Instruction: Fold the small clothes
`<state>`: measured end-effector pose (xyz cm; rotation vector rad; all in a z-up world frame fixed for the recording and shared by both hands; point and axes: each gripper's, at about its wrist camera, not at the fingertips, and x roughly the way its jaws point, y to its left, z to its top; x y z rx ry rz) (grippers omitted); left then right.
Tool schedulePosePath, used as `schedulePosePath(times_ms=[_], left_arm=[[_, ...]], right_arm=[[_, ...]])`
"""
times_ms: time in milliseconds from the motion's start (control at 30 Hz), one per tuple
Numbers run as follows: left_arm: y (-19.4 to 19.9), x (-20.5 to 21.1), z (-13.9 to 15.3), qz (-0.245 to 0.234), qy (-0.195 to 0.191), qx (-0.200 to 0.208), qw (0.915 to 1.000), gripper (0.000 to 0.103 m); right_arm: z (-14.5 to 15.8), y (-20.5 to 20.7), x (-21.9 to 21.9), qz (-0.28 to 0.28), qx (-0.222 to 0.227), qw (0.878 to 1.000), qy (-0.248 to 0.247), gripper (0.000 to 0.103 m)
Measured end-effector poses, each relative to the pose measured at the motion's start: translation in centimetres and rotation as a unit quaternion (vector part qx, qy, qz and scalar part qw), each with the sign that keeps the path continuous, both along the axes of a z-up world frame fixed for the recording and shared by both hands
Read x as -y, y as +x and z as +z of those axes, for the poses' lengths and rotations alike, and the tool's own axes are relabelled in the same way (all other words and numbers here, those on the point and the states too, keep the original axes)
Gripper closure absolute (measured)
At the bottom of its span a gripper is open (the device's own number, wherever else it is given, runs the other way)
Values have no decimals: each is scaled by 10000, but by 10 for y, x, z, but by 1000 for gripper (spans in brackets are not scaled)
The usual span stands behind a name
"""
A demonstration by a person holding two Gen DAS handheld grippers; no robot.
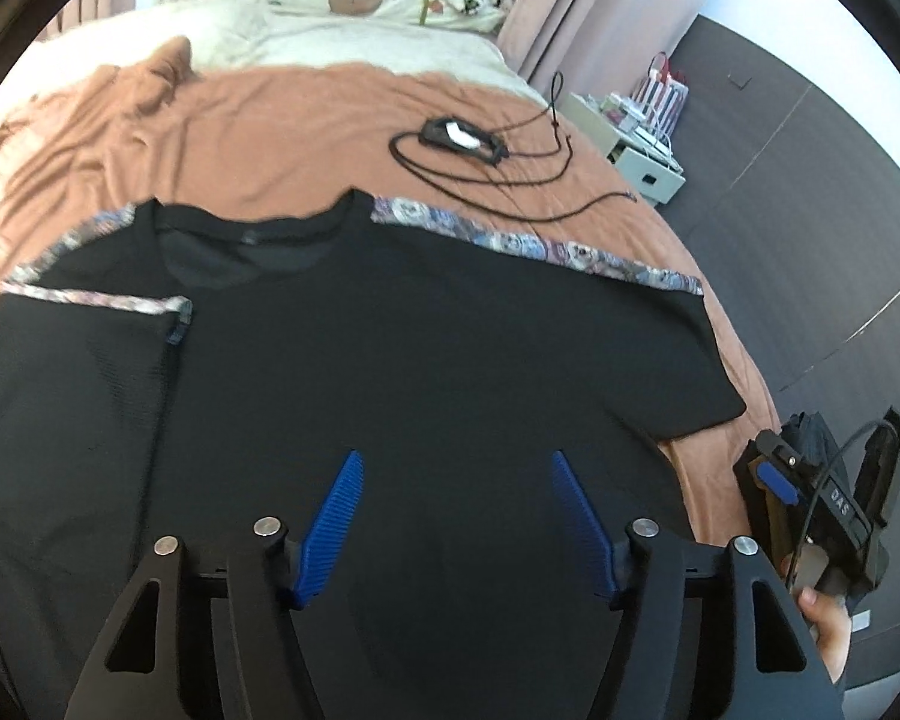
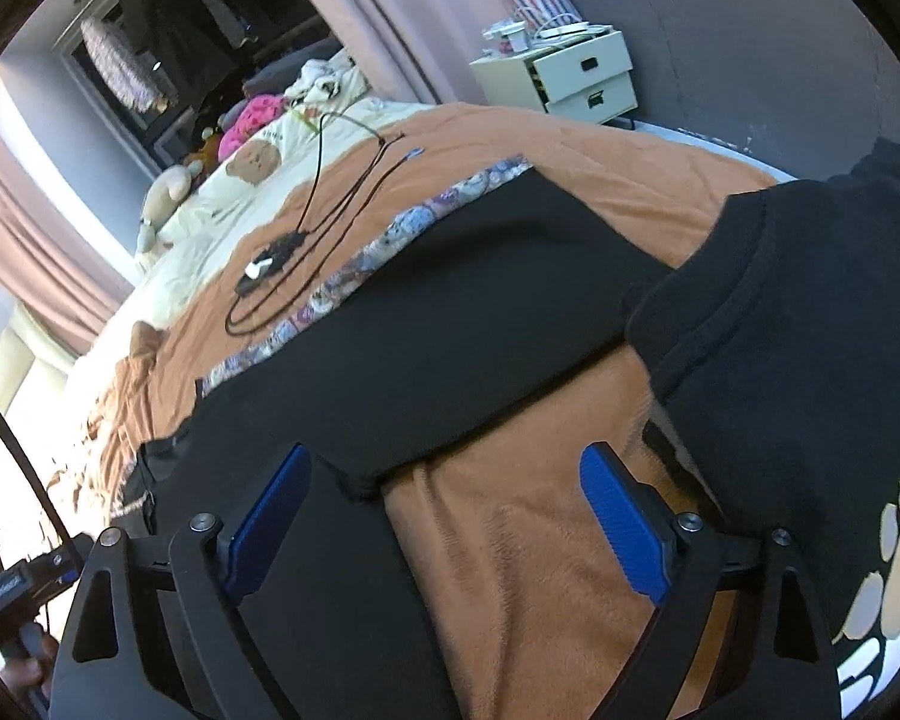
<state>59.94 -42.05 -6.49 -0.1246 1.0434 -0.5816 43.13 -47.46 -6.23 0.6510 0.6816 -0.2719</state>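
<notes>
The black T-shirt [image 1: 426,324] lies flat on the bed [image 1: 306,120]. The left gripper [image 1: 456,516] hovers over its body and the right gripper [image 2: 444,516] over its sleeve corner, both released. Each should pinch one fabric layer cleanly at an edge before folding.

Legible text, one item: white capital letters "DAS" on a small dark label on the body of the right gripper [image 1: 834,498], seen at the right edge of the left wrist view. A label on the left gripper's body [image 2: 6,591] in the right wrist view is too blurred to read. No other lettering, brand or number can be read.
</notes>
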Motion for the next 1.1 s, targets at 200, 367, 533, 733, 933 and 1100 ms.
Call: schedulePosePath(times_ms=[200, 367, 533, 733, 933, 1100], left_arm=[[4, 21, -19, -168, 11, -151, 9997, 40], [7, 29, -27, -231, 70, -242, 9994, 43], [10, 30, -32, -218, 89, -262, 9994, 43], [18, 35, -39, -251, 138, -340, 9990, 54], [29, 52, -43, -331, 33, -461, 9984, 66], [36, 76, -49, -397, -185, -559, 9975, 83]], right_arm=[[-15, 4, 14, -53, -120, 9984, 554, 22], [-33, 21, 36, -155, -224, 9933, 1120, 35], [-35, 37, 50, -224, -250, 9944, 999, 44], [-31, 53, 60, -454, -258, 9968, 598, 59], [-20, 56, 70, -562, -38, 9970, 526, 89], [-6, 47, 62, -351, 279, 9976, 531, 99]])
